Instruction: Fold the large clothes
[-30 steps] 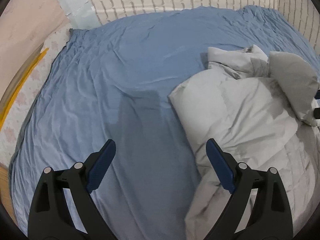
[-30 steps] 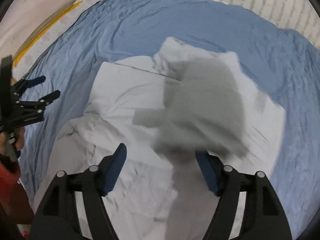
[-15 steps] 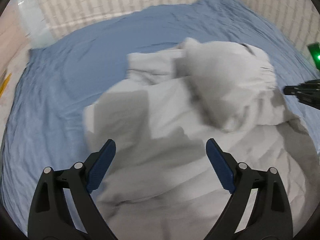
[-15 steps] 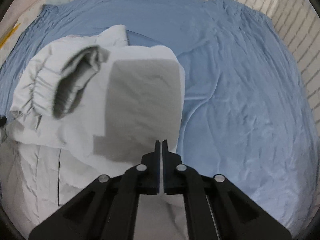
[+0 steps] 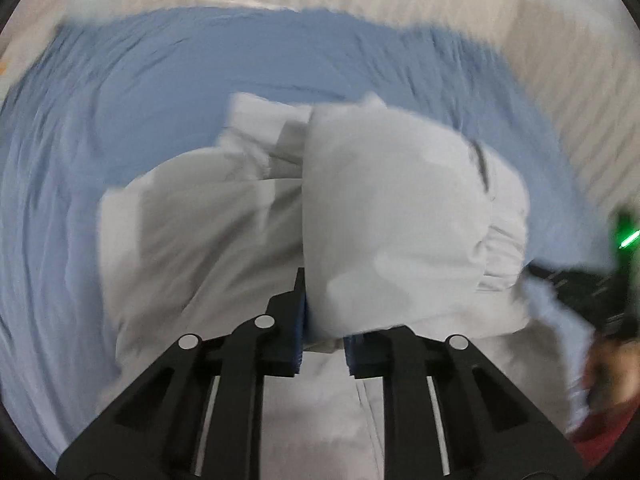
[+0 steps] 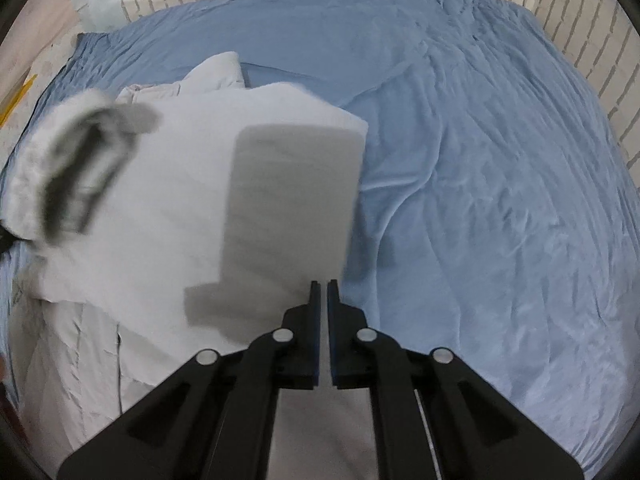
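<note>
On the blue bedsheet (image 6: 500,160), the left gripper (image 5: 322,320) had just been closing, its jaws now pinching a fold of the white jacket (image 5: 380,220). The right gripper (image 6: 323,304), wide a second earlier, was clamped on the jacket's edge, so lifting could begin.

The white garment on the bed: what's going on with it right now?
A person is folding a large white padded jacket on a bed covered with a blue sheet, holding tongs in each hand. The left tongs have just been closing and now pinch a fold of the jacket between their blue pads. The right tongs are shut at the jacket's near edge; whether they hold fabric is hard to tell. A sleeve with its elastic cuff lies folded across the body.
</note>
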The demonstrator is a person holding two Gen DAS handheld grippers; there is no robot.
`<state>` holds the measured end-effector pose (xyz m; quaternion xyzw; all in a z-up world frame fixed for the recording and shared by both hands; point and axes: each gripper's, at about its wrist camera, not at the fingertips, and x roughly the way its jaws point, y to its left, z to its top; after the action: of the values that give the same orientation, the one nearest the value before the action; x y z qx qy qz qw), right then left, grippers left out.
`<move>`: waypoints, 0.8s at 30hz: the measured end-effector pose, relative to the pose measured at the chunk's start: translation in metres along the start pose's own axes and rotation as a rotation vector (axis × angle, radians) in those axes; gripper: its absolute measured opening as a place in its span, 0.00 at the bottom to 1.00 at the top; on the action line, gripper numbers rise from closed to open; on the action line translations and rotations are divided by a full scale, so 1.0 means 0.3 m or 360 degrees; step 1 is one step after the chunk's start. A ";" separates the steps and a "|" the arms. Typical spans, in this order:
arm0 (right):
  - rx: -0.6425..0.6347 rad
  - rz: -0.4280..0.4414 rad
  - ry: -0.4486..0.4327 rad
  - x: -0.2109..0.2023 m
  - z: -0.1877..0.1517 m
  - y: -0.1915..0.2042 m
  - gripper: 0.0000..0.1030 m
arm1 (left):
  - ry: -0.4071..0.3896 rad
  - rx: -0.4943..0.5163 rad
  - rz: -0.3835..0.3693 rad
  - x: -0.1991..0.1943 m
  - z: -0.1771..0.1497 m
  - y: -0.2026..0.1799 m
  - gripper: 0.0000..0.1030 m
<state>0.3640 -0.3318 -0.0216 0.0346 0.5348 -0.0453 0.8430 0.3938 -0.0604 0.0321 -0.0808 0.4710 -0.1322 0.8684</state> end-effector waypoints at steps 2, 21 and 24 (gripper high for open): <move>0.0013 0.0021 0.0004 0.006 -0.006 0.008 0.04 | -0.0034 -0.0239 -0.0028 -0.057 -0.037 0.134 0.18; -0.0019 0.0099 -0.0079 -0.046 0.051 0.111 0.05 | 0.0027 0.0020 0.0361 -0.179 0.021 0.204 0.83; 0.0012 0.0173 -0.0108 -0.043 0.111 0.169 0.05 | 0.0091 0.0121 0.0420 -0.076 0.121 0.144 0.86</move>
<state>0.3941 -0.2844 0.0049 0.0650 0.5032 -0.0027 0.8617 0.4191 -0.0119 0.0586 0.0187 0.4966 -0.0367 0.8670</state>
